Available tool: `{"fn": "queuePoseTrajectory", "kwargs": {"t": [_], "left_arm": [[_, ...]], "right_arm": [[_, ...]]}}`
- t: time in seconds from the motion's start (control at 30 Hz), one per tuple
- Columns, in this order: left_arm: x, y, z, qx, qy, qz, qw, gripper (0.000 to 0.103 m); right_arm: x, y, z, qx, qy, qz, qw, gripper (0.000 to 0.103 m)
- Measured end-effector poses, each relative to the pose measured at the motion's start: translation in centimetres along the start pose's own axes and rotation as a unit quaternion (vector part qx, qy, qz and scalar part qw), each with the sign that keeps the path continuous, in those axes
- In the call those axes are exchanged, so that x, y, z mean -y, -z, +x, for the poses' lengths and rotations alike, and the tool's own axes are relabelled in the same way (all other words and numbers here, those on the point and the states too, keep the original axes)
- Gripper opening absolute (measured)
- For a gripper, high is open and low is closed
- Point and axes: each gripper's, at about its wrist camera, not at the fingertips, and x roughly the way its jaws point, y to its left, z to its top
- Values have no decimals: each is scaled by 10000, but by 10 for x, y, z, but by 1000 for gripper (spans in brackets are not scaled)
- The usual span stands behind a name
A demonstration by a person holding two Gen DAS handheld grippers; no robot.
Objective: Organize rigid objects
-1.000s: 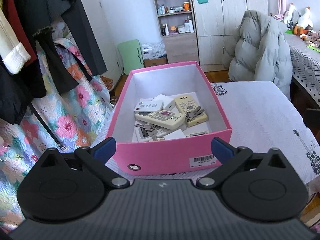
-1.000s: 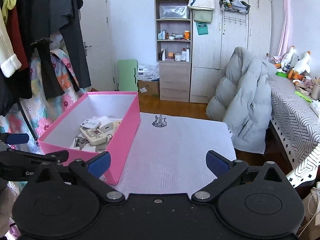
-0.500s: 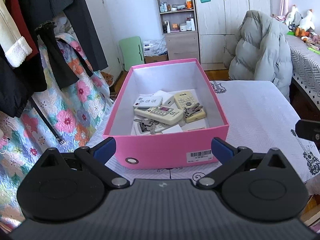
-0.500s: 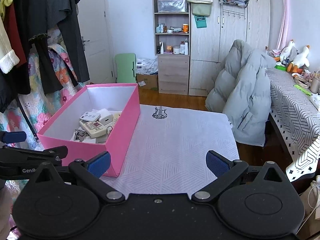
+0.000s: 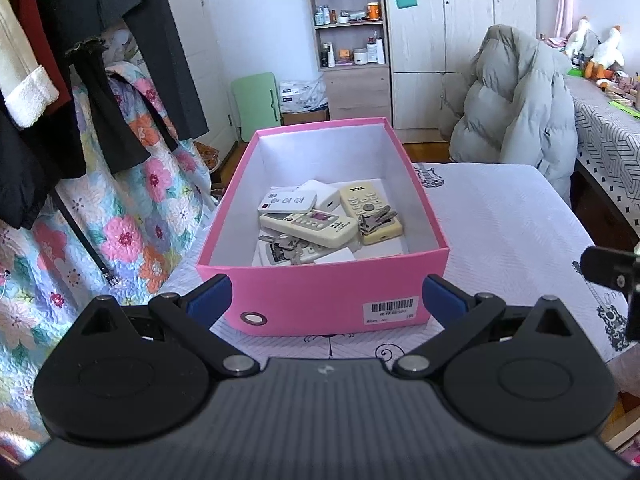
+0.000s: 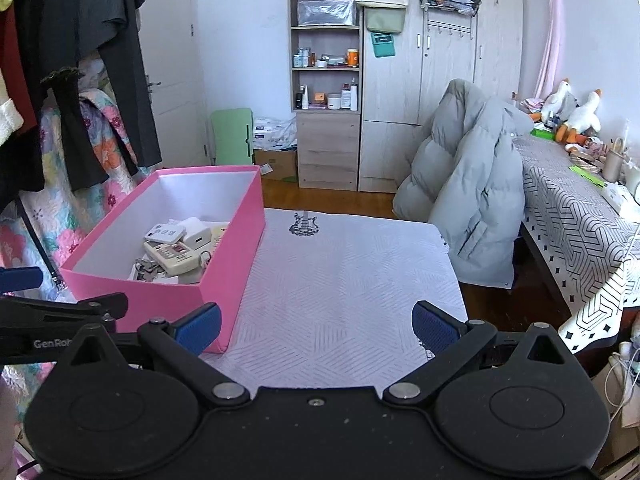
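A pink box (image 5: 320, 300) stands on the white quilted table (image 5: 500, 220). In it lie several remote controls (image 5: 308, 229), a white charger (image 5: 328, 202) and two bunches of keys (image 5: 376, 218). My left gripper (image 5: 326, 298) is open and empty, held just in front of the box's near wall. My right gripper (image 6: 316, 326) is open and empty, over the table to the right of the box (image 6: 168, 300). The remotes (image 6: 174, 256) also show in the right wrist view.
Hanging clothes (image 5: 80, 80) and a floral quilt (image 5: 100, 240) are on the left. A grey puffer jacket (image 6: 468, 200) hangs over a chair behind the table. A second table with a patterned cloth (image 6: 580, 220) is on the right. A shelf and wardrobe (image 6: 400, 80) stand at the back.
Both grippers have drawn back and risen a little from the box, which now looks smaller and lower in both views. Both stay open and empty.
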Motion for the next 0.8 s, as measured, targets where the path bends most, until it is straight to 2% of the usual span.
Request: {"fn": "queuePoseTrajectory", "kwargs": {"t": [0.5,0.8], "left_arm": [[-15,3,3,16,-148,-253,9996,103],[-13,6,3,103,-306,-156,9994,103]], "right_arm": [[-11,2,1,-106,-63,-163,9998,103],[-13,2,1,-65,-68,-263,9996,103]]}}
